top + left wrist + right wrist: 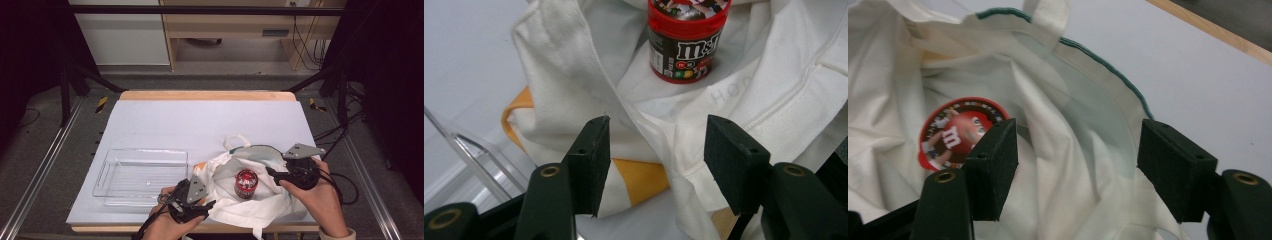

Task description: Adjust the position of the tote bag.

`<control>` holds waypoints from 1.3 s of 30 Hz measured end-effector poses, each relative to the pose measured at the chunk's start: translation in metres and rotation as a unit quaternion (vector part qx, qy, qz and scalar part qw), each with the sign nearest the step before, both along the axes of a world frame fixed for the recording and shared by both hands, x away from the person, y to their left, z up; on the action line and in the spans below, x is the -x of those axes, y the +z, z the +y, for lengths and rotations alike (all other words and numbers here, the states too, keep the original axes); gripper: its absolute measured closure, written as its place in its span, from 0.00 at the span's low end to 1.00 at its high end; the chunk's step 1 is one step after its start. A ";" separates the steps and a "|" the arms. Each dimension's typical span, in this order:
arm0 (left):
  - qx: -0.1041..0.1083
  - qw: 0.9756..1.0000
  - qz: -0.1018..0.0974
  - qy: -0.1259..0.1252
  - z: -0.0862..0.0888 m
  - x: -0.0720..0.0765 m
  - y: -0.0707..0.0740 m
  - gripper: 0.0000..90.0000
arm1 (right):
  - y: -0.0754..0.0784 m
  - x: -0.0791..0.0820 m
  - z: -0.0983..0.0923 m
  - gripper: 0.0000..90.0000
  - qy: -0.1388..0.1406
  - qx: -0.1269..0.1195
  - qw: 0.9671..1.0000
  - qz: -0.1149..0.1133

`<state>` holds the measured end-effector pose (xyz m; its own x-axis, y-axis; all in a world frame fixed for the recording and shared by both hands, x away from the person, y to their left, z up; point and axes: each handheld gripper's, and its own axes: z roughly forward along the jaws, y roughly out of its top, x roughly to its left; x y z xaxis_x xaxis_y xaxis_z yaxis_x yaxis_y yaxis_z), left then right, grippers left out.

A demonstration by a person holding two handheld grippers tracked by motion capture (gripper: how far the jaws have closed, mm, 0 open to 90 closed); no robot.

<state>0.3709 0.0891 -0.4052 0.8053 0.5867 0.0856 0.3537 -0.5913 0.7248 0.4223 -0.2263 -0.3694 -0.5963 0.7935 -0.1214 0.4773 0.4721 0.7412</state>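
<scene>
A white cloth tote bag (225, 172) lies open near the table's front edge, with a red candy tub (246, 183) standing inside it. My left gripper (209, 204) is at the bag's left edge. In the left gripper view, my left gripper (656, 150) holds its jaws apart over the bag's rim (569, 90), with the tub (686, 45) beyond them. My right gripper (272, 174) hovers at the bag's right side. In the right gripper view, my right gripper (1078, 160) is open above the bag's inner cloth (1058, 125), and the tub's lid (955, 132) shows to the left. Nothing is pinched by either.
A clear plastic tray (145, 150) sits on the pale table (200, 120) left of the bag, its corner (469, 150) also in the left gripper view. The table's wooden front edge (125, 229) lies just below the hands. A bag handle (235, 140) loops toward the back.
</scene>
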 end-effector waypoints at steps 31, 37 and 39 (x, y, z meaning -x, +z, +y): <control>0.019 0.997 0.002 0.073 0.051 -0.030 0.014 0.14 | -0.012 -0.018 0.082 0.25 0.067 0.030 0.992 0.106; 0.018 0.997 0.003 0.074 0.052 -0.030 0.014 0.14 | -0.023 -0.021 0.084 0.23 0.065 0.042 0.989 0.124; 0.018 0.997 0.004 0.072 0.052 -0.030 0.014 0.13 | -0.026 -0.021 0.086 0.22 0.065 0.044 0.988 0.135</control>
<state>0.4008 0.1412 -0.3909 0.7123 0.6995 0.0576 0.4388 -0.5079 0.7413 0.4429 -0.1403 -0.3957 -0.7127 0.7014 -0.0093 0.5825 0.5992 0.5492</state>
